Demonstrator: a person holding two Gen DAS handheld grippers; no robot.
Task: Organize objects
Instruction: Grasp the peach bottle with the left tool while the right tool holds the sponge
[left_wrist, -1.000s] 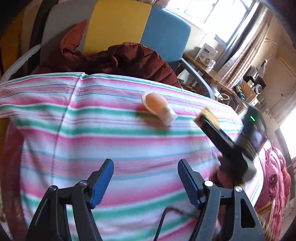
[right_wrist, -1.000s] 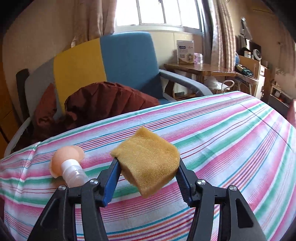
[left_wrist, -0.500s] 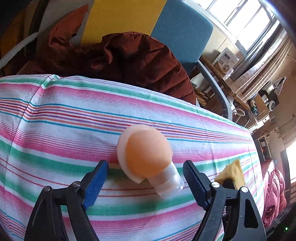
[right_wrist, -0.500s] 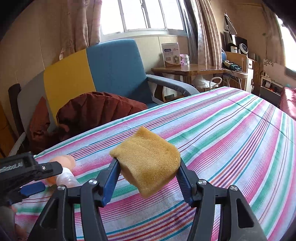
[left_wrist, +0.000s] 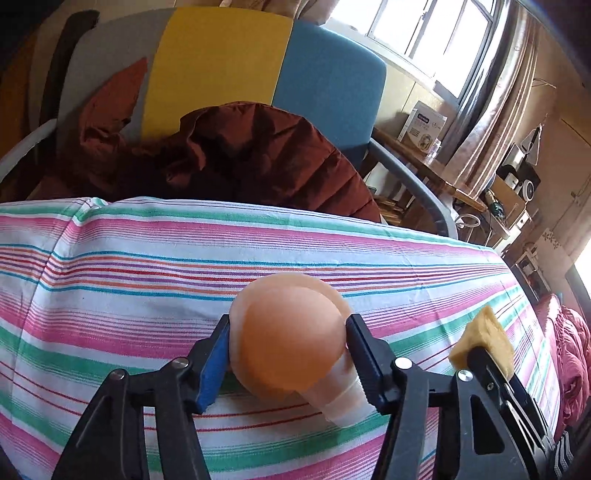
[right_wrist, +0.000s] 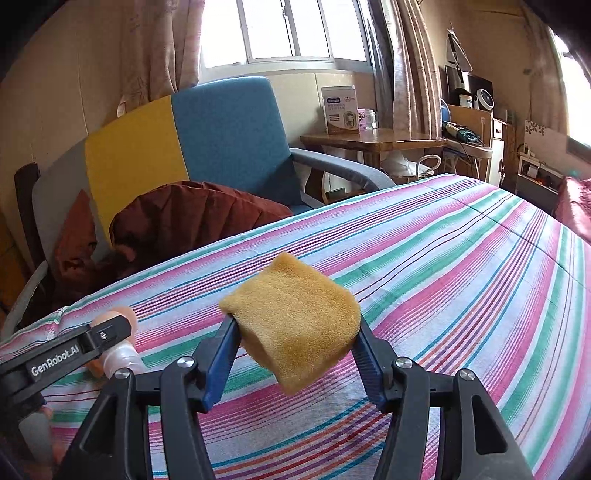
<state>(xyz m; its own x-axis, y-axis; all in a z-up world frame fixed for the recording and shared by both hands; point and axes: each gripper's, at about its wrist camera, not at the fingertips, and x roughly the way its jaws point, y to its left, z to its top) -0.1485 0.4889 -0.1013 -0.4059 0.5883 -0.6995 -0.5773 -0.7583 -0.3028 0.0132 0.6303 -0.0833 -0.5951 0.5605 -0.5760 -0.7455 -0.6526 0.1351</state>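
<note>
Striped cloth (left_wrist: 147, 266) in pink, green and white covers the bed, the landmark for all else. On its near part lies an orange dome-topped bottle (left_wrist: 291, 343), clear neck toward the camera, between the left gripper (left_wrist: 286, 354) whose jaws are closing with both pads against the dome. Just right of it, above the cloth, the right gripper (right_wrist: 293, 350) squeezes a tan sponge (right_wrist: 295, 317). Beyond the bed's far edge stands a grey, yellow and blue armchair (right_wrist: 221, 133) holding a maroon jacket (left_wrist: 240, 162); right of that, a wooden table (right_wrist: 369, 138) under the window (right_wrist: 284, 29).
</note>
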